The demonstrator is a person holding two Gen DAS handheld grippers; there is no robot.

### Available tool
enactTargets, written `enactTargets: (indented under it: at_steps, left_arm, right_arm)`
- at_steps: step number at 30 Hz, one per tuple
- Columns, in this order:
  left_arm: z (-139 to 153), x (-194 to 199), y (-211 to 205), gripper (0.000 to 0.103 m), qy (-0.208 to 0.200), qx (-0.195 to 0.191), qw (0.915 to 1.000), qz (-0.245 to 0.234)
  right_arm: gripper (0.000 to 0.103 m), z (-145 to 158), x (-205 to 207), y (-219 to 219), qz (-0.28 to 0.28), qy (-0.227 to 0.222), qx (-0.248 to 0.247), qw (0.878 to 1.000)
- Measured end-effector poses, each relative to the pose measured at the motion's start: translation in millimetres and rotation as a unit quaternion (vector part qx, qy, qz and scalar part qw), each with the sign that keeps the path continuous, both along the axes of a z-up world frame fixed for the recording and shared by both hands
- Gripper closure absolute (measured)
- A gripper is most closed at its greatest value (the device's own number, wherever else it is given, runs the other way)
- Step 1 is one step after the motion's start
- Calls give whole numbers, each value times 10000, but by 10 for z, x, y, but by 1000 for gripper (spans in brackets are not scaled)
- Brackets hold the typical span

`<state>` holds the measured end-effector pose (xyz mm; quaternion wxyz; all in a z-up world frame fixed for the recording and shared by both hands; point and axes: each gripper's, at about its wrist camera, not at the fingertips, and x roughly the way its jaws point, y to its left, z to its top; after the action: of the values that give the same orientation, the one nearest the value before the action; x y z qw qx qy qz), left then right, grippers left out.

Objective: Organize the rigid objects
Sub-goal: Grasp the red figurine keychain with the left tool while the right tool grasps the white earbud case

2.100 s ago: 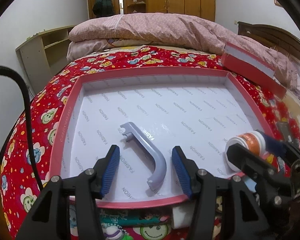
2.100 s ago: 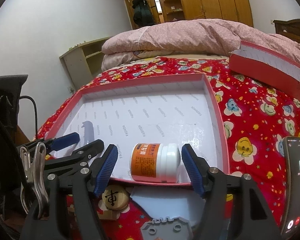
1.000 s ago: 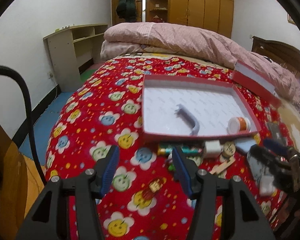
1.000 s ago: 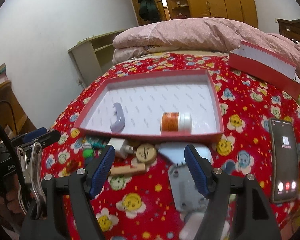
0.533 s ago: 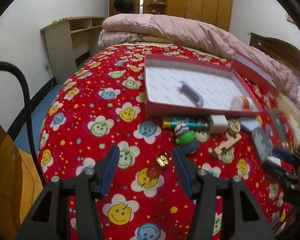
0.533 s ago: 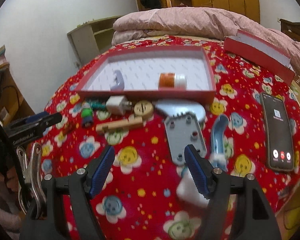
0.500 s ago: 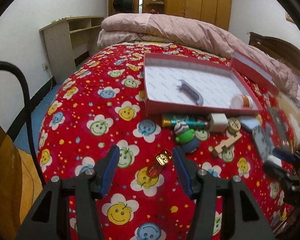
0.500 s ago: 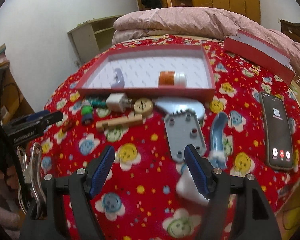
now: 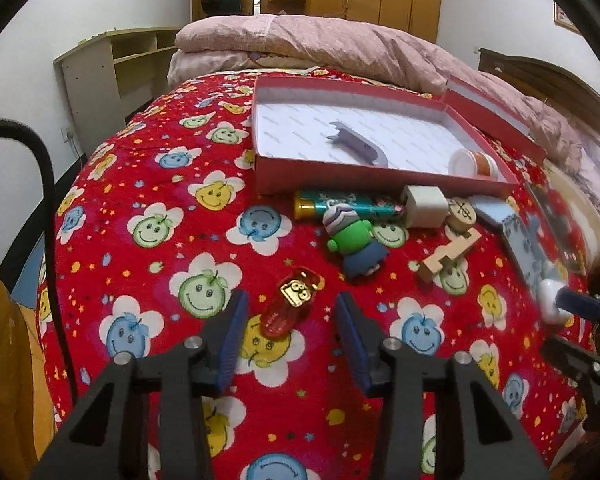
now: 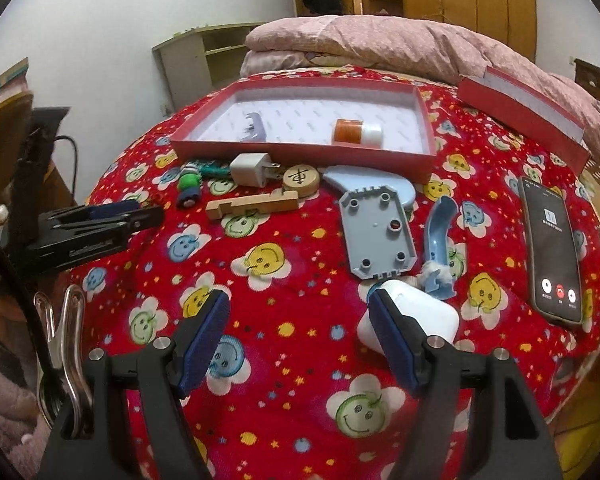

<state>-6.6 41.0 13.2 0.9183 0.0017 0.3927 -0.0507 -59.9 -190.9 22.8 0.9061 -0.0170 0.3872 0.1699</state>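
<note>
Broadly, the bed [image 9: 148, 184] with its red smiley-flower cover carries everything, and the red box [image 9: 380, 178] sits at its far side, already holding a grey handle [image 9: 358, 146] and an orange-and-white bottle [image 9: 474, 163]. Loose items lie in a row just near the box's front wall: a teal tube [image 9: 340, 205], a white charger [image 9: 425, 206], a green figure [image 9: 354, 244], a wooden piece [image 9: 452, 254], a grey plate [image 10: 376, 232]. The left gripper [image 9: 290, 330] hangs wide open and empty, its fingers [image 9: 232, 336] straddling the small red-and-gold toy [image 9: 292, 304]; the likely step is closing on it. A good grasp would lower squarely and pinch its long sides, since the soft cover may let it sink or tip. The right gripper [image 10: 300, 338] is also spread wide and holds nothing, with a white case [image 10: 420, 316] touching its right finger. Open cover on the near left gives room to lift; the box wall must be cleared on the way in.
</note>
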Motion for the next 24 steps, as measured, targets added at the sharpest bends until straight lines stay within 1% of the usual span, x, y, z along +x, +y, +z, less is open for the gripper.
enactTargets:
  at_steps: [1,3,4,6,9,12,15,17,19,21,24]
  left_arm:
    - [1,3,-7,61,-26,17,10000,-3]
    - [-5,3,-12,69,-58,38,10000,-3]
    - [-6,5,-13,72,-63,32,10000,-27]
    - [-1,3,-7,82,-57,-25,9999,-84]
    - [3,-4,21,83,-57,-99,9999,-102]
    - [1,-11,37,83,-65,-155,9998,-119]
    - [0,-19,45,83,-69,-187,9997,-124]
    - [-2,-15,53,83,-68,-205,9997,-127]
    - [-4,-15,57,83,-75,-197,9997,-126]
    - [-6,-14,62,83,-85,-186,9997,-125]
    - [-5,-15,63,83,-85,-198,9997,-125]
  right_arm:
    - [29,1,-14,2,28,-12,-9,10000]
    - [29,9,-35,-7,32,-47,-20,10000]
    - [29,17,-45,-29,-20,-92,-12,10000]
    - [29,33,-47,-103,-200,-165,33,9997]
    - [29,29,-4,-209,-416,-144,66,9990]
    - [29,-16,43,-275,-573,-67,-31,9983]
    - [29,-25,49,-308,-687,-110,-172,9974]
    - [29,-24,48,-345,-765,-103,-143,9969]
    - [21,-30,41,-385,-861,-115,-120,9962]
    - [20,-48,48,-404,-931,-67,-119,9956]
    - [20,-129,108,-430,-1050,186,-49,9943]
